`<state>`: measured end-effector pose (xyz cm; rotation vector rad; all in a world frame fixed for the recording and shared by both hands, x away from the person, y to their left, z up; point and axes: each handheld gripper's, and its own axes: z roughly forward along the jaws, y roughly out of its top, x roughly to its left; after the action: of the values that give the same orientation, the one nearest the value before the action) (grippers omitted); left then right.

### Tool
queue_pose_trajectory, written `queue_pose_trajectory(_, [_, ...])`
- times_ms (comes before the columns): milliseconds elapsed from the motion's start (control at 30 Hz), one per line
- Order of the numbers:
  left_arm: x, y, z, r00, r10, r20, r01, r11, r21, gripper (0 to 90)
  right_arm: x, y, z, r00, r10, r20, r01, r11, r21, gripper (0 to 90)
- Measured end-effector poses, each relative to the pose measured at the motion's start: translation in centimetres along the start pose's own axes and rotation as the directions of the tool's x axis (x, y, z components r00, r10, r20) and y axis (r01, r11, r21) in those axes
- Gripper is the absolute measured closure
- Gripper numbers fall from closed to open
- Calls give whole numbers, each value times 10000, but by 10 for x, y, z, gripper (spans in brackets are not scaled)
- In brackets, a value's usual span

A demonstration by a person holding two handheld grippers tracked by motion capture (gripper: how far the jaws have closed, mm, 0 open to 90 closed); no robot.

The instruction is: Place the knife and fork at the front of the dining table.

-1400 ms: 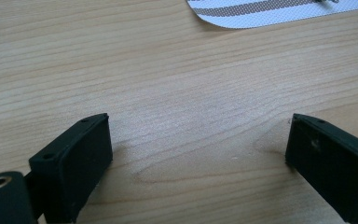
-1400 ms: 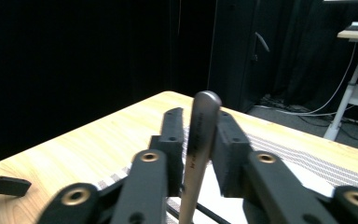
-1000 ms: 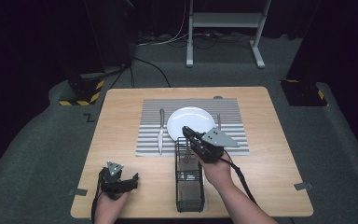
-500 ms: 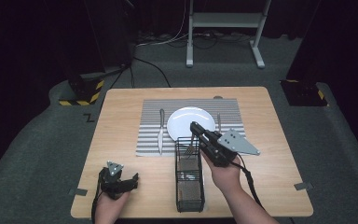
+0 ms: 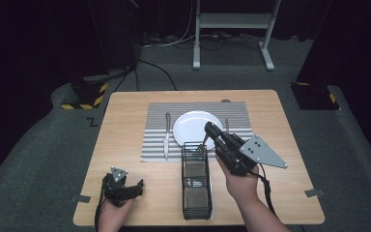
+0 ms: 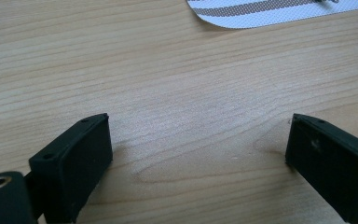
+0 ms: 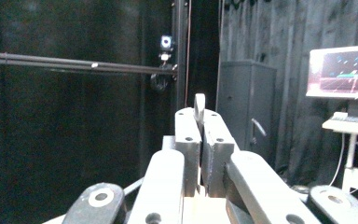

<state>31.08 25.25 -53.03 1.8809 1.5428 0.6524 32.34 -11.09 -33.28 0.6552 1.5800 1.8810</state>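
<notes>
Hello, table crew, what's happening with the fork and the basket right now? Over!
Right gripper shut on fork, tines hanging over wire basket. Left gripper open, resting on table. Plate and knife close by, neither blocking.

Fork (image 5: 202,149): silver metal, slim. You have it pinched by the handle end, which pokes up between the closed pads in the right gripper view (image 7: 199,108). It hangs tines down, tilted, the tines just at the far rim of the caddy (image 5: 196,203), over its far compartment.

Caddy: black wire, long and narrow, running near to far, standing on the table just near the striped mat, between your hands.
</notes>
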Motion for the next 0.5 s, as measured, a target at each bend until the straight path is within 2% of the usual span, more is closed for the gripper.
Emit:
queue_pose_trajectory(267, [0,0,0,10000,-4,0,4,10000,-2,70,-13,12,-15,9990,16,451,2,9992,-399,867])
queue_pose_trajectory(500, [0,0,0,10000,0,0,0,10000,0,70,-31,8,-29,9943,-187,1054,219,9993,-290,867])
